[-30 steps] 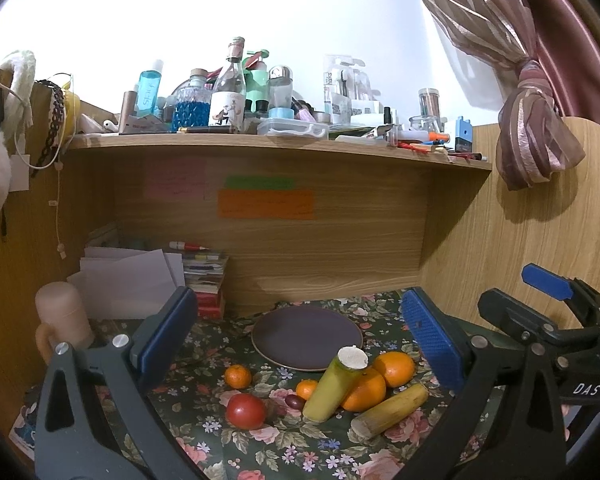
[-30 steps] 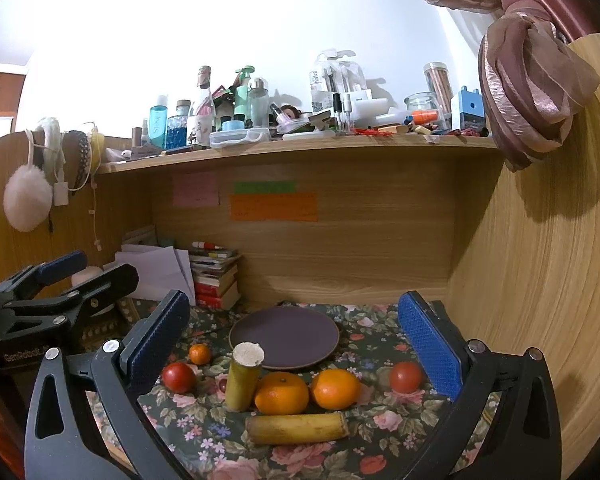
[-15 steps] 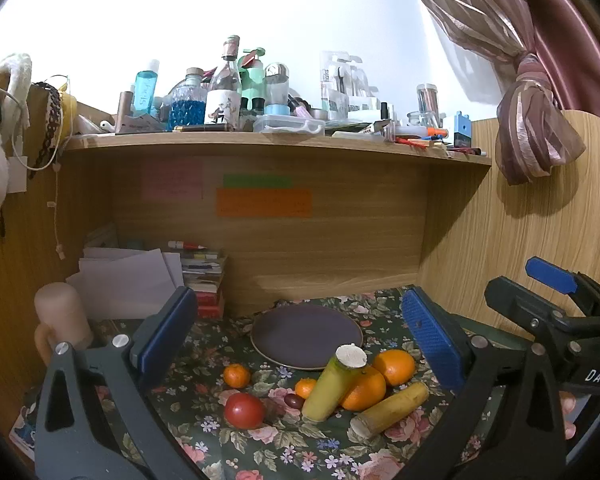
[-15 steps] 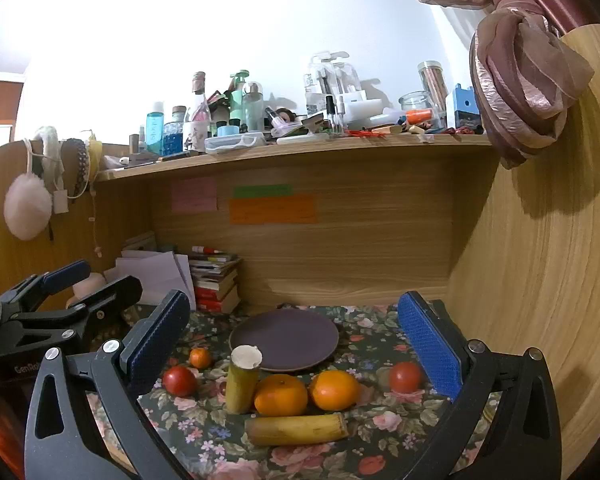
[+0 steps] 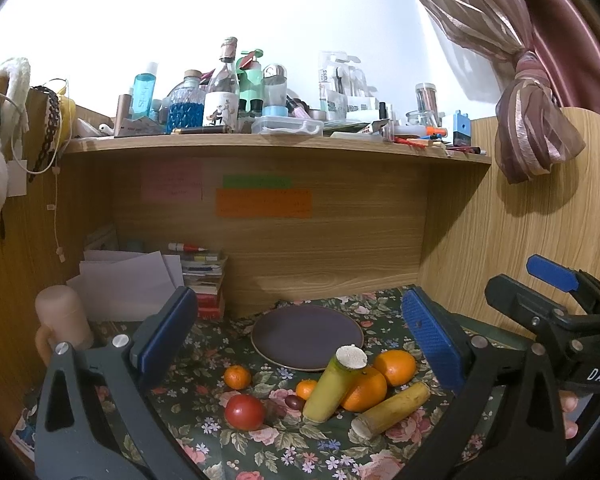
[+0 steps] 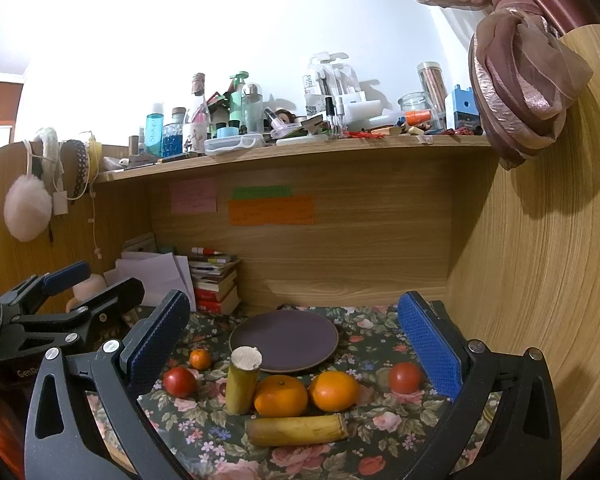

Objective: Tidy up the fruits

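Front: yellow stalk (image 6: 296,430) flat, long axis left-right; 2nd stalk (image 6: 242,384) upright.

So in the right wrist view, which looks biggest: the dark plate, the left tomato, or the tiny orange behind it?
Largest to smallest:
1. dark plate
2. left tomato
3. tiny orange

The tiny orange lies farther back, though it looks truly smaller.

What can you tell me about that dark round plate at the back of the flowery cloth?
The plate is round, shallow and dark purplish brown, with a matte look and a thin raised rim, perhaps glazed ceramic. It lies flat on the floral tablecloth, near the wooden back panel, and nothing lies on it. The fruit sits in front of it: an upright sugarcane piece overlaps its front edge in the right wrist view, though whether they touch is unclear. Neither gripper touches it.
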A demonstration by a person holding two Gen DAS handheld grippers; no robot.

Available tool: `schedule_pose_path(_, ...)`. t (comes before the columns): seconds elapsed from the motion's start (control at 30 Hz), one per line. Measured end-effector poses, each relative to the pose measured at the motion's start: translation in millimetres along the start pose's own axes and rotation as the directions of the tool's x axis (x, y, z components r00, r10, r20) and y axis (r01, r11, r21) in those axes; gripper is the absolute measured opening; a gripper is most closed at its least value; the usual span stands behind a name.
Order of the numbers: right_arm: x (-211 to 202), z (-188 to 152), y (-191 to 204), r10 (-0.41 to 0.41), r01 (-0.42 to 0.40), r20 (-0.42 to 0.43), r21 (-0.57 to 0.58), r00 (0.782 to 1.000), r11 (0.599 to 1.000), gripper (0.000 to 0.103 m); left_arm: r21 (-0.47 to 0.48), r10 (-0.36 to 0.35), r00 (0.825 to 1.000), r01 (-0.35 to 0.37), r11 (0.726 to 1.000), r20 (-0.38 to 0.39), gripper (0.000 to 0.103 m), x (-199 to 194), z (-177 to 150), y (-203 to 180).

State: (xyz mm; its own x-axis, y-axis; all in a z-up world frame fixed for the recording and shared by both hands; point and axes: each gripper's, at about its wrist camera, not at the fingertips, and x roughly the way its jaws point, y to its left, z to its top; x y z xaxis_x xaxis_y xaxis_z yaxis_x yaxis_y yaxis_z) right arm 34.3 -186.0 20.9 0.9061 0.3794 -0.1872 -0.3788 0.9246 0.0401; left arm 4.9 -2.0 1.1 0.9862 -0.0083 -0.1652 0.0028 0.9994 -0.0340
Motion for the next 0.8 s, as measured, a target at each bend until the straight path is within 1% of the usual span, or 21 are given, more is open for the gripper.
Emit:
schedule_pose_path(0.37,0.4,0.7,0.2,0.000,0.000,-0.001,-0.002,1.000,1.000,0.103,0.004,0.007,1.000,-0.007,1.000,0.011,0.103,-2.0,0.8,0.9)
schedule_pose_path(0.53,1.4,0.2,3.0,-0.001,0.001,-0.005,-0.013,1.000,1.000,0.103,0.004,0.003,1.000,-0.003,1.000,0.000,0.103,-0.7,0.2,1.9)
schedule_pose_path(0.73,7.1,-4.6,2.1,0.024,-0.024,-0.028,-0.004,0.999,1.000,0.103,-0.002,-0.015,1.000,0.015,1.000,-0.020,0.103,4.7,-3.7,3.8)
schedule_pose_path(0.8,11.8,-7.4,-0.4,0.035,-0.035,-0.051,0.005,0.998,0.999,0.099,-0.004,-0.014,0.999,0.014,1.000,-0.033,0.096,8.5,-5.5,4.6)
